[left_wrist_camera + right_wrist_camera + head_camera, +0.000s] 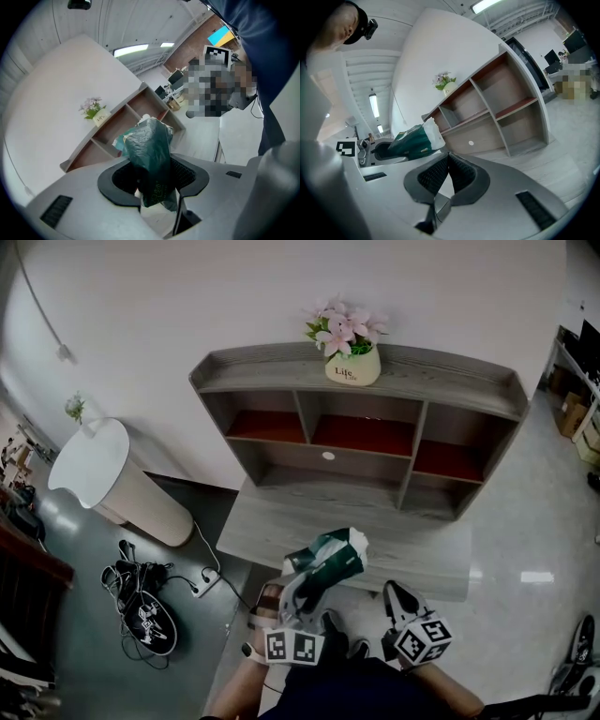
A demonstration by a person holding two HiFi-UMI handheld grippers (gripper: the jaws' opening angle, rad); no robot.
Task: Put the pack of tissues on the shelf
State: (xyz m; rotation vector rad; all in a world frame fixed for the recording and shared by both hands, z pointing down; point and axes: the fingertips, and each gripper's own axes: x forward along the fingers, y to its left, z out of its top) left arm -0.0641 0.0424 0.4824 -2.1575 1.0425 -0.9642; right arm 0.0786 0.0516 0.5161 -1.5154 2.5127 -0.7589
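Green-wrapped pack of tissues sits clamped in the left hand-held gripper, its long axis pointing out past the jaws toward the shelf ahead. Just beside, the right hand-held gripper is closed and empty.

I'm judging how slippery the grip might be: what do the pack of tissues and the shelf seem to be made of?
Pack of tissues: thin green plastic film, glossy; it crinkles and catches highlights. Shelf: probably grey wood-grain laminate board, matt, with reddish-brown compartment floors. Streaked grain shows, though solid wood can't be ruled out.
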